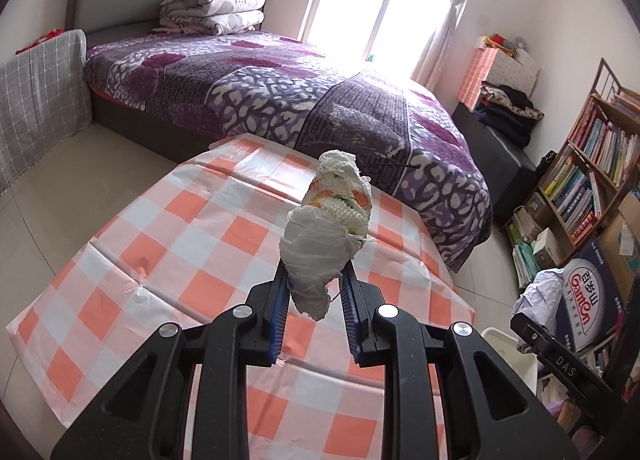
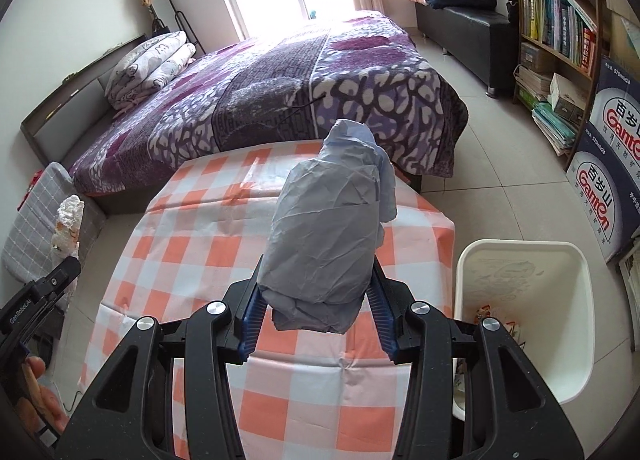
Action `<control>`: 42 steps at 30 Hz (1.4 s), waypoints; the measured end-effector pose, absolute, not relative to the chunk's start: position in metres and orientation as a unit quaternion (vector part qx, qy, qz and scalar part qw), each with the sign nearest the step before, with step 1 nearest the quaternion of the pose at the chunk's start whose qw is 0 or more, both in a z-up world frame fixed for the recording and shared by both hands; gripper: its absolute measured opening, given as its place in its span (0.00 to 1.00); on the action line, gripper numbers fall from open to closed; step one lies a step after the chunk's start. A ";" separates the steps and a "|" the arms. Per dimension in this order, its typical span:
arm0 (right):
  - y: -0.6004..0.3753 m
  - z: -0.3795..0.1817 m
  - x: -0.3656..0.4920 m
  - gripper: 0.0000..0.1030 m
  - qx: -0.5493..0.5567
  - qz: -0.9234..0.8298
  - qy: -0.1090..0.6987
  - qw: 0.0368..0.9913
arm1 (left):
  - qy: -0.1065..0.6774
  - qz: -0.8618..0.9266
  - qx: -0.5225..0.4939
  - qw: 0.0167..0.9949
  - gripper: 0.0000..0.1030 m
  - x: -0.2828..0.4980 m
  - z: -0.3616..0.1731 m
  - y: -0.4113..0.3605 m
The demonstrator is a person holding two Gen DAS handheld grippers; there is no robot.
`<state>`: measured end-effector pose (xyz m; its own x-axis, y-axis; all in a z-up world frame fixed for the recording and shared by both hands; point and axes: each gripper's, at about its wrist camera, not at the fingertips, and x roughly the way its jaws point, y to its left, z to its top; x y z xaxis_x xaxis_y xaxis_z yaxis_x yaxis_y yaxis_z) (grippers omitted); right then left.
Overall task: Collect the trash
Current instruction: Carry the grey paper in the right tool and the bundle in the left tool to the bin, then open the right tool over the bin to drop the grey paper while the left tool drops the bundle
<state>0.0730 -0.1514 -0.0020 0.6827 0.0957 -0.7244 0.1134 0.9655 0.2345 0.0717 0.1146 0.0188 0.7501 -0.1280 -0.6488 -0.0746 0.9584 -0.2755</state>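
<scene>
**The bin lies on the right side, nearest to your right gripper**

Your right gripper (image 2: 316, 296) has its jaws clamped on a crumpled grey-blue paper wad (image 2: 326, 244). The wad stands up out of the jaws, with its long axis pointing forward along the fingers, above the checked worktop (image 2: 192, 256). The white bin (image 2: 520, 296) stands on the floor just beside the right edge of the worktop, to the right of these jaws and lower. It already contains some scraps.

Your left gripper (image 1: 314, 284) has its jaws clamped on a white tissue bundle (image 1: 324, 236) with orange and green marks, also pointing forward above the worktop. From this gripper the bin (image 1: 504, 340) is farther, beyond the right gripper.

I judge the right wad should go first: bring it rightward over the bin, then the left one follows across.
</scene>
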 end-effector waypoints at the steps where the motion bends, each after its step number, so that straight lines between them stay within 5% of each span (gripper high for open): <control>1: -0.158 -0.003 0.071 0.43 0.136 -0.009 0.398 0.907 | 0.353 -0.016 -0.141 0.925 0.24 0.072 0.019 0.111; 34: -0.326 -0.034 0.030 0.46 0.279 -0.148 0.411 0.855 | 0.372 -0.105 -0.052 0.921 0.24 0.068 0.008 -0.031; 42: -0.355 -0.036 0.018 0.69 0.302 -0.176 0.403 0.846 | 0.390 -0.142 -0.053 0.908 0.24 0.068 -0.002 -0.075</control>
<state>0.0179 -0.3547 -0.0359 0.6131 -0.0552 -0.7881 0.5416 0.7557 0.3684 0.0683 -0.0750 -0.0024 0.6560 -0.2990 -0.6930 0.2170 0.9541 -0.2063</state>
